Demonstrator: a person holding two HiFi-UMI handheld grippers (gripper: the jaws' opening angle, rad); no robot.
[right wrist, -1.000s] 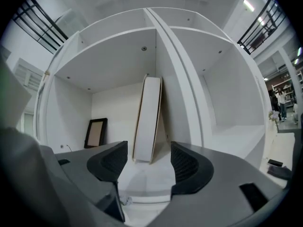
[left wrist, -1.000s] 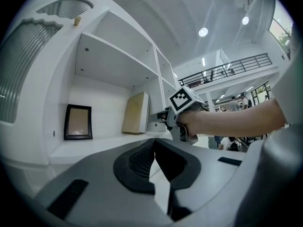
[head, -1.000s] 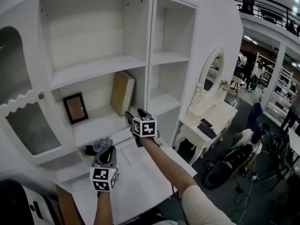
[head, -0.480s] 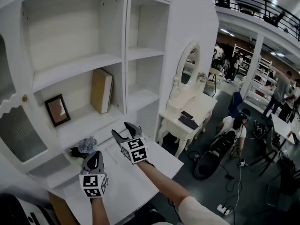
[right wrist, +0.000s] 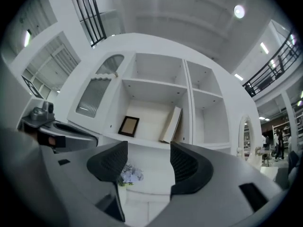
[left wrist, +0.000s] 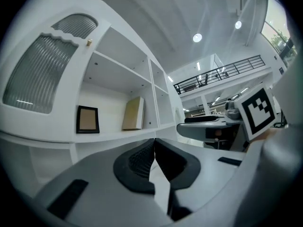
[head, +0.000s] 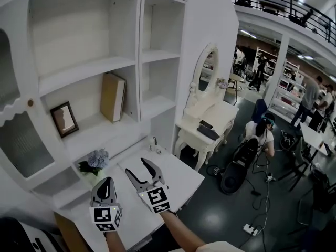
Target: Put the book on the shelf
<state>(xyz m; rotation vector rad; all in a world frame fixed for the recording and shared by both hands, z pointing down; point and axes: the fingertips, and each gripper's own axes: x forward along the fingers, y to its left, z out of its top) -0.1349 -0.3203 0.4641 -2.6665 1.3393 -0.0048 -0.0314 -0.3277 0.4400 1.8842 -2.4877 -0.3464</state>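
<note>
head view: shows book standing tilted on shelf, against its right wall, apart from picture frame | left gripper view: shows left hand-held gripper closed, jaws together, gripping nothing | right gripper view: shows right hand-held gripper open, jaws apart, gripping nothing

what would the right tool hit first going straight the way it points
Probably the shelf ledge under the leaning book. Nothing stands before the open right tool until there, and the flowers lie left. Depth is unclear.

book tan | shelf white | picture frame black
</note>
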